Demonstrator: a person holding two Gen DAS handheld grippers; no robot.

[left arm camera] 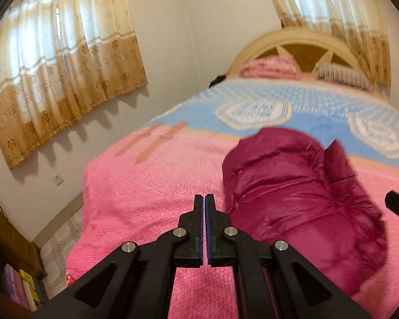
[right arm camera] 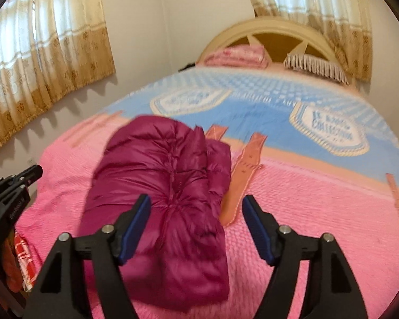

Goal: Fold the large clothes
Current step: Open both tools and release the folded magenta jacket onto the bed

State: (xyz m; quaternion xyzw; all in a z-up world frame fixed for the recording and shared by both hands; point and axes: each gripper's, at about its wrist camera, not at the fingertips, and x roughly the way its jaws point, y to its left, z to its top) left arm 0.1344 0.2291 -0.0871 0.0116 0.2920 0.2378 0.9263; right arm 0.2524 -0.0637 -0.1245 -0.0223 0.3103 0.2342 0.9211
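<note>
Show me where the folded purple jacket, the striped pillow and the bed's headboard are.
Jacket [right arm camera: 162,186]: right wrist view, on the puffy quilted top of the bundle.
Striped pillow [right arm camera: 314,66]: right wrist view, on its middle, by the headboard.
Headboard [left arm camera: 295,36]: left wrist view, on the cream arch at its top.

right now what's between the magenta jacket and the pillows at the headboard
In the right wrist view, only bedspread: a pink stretch with tan strap prints, then the blue part, between the folded magenta jacket and the pillows. Nothing else lies there.

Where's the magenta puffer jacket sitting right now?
The magenta puffer jacket lies bundled on the pink bedspread, just short of its blue section, ahead-left in the right wrist view and right of centre in the left one.
</note>
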